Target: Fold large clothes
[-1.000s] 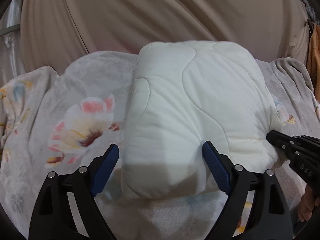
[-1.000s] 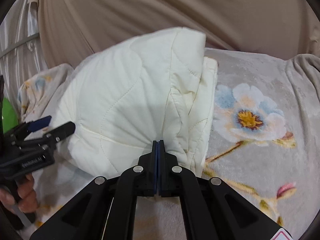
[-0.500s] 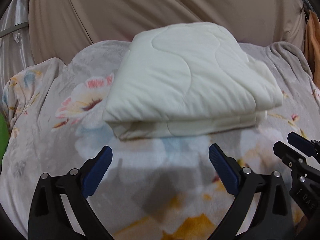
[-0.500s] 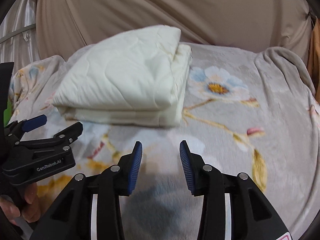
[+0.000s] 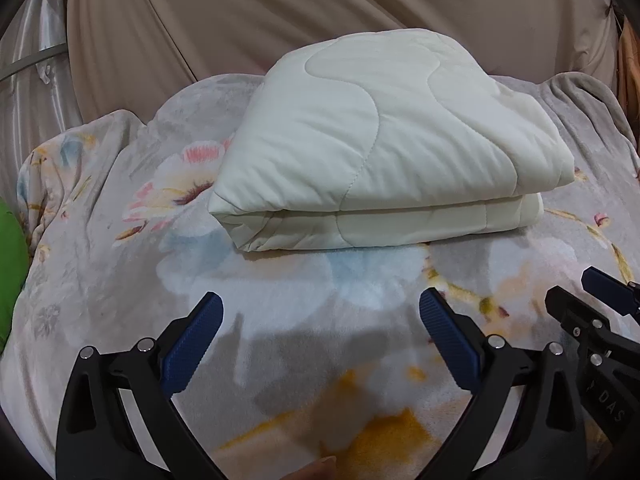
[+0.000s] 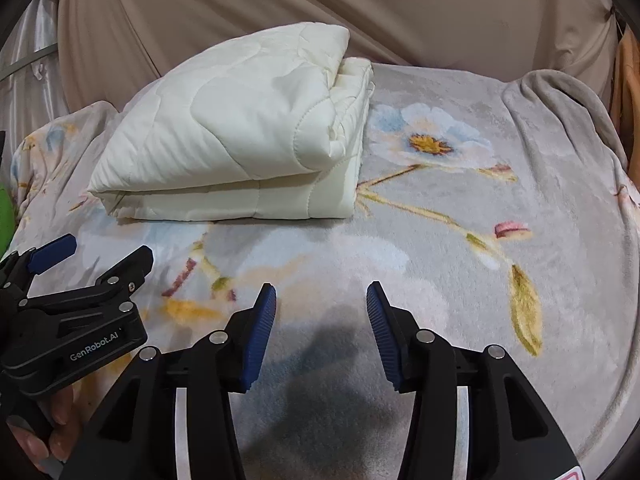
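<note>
A cream quilted garment (image 5: 384, 148) lies folded into a thick stack on the flowered grey blanket (image 5: 280, 304); it also shows in the right wrist view (image 6: 240, 140), at the blanket's far left. My left gripper (image 5: 320, 312) is open and empty, well short of the stack's near edge. My right gripper (image 6: 322, 304) is open and empty, in front of and to the right of the stack. Each gripper shows in the other's view: the right one at the right edge (image 5: 592, 308), the left one at the left edge (image 6: 92, 256).
A beige curtain (image 6: 360, 4) hangs behind the blanket. A green object (image 5: 10, 264) sits at the far left edge. An orange cloth (image 6: 624, 92) hangs at the far right. The blanket (image 6: 480, 220) lies flat to the right of the stack.
My right gripper has opened and let go of the folded garment. Both grippers have pulled back from it, and the stack now lies at rest on the blanket.
</note>
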A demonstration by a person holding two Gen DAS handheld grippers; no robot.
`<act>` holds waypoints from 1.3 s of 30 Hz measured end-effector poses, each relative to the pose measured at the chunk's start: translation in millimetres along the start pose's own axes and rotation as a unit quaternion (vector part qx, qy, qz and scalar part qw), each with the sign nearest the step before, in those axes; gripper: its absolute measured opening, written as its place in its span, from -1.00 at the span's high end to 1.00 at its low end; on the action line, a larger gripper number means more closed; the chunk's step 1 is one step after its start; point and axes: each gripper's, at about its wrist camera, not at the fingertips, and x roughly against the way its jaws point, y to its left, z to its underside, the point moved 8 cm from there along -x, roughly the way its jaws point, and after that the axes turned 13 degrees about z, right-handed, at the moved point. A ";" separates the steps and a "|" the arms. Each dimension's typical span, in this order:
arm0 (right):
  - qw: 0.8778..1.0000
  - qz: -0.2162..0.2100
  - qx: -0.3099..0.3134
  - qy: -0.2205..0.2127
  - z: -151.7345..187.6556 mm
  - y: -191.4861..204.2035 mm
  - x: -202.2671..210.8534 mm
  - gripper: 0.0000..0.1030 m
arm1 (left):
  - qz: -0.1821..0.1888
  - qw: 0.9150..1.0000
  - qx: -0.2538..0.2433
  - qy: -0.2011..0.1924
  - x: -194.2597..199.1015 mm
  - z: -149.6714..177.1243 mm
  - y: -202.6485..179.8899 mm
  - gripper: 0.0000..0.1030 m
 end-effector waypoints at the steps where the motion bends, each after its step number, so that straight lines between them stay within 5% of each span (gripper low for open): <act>1: 1.000 0.002 -0.001 0.006 0.9 0.0 -2.2 0.09 | 0.000 1.000 -0.001 0.002 -0.8 0.1 -0.6 -0.87; 39: 0.999 0.033 0.023 -0.006 3.7 14.2 1.0 0.05 | -0.028 0.999 -0.017 -0.009 0.6 0.8 -5.3 -0.87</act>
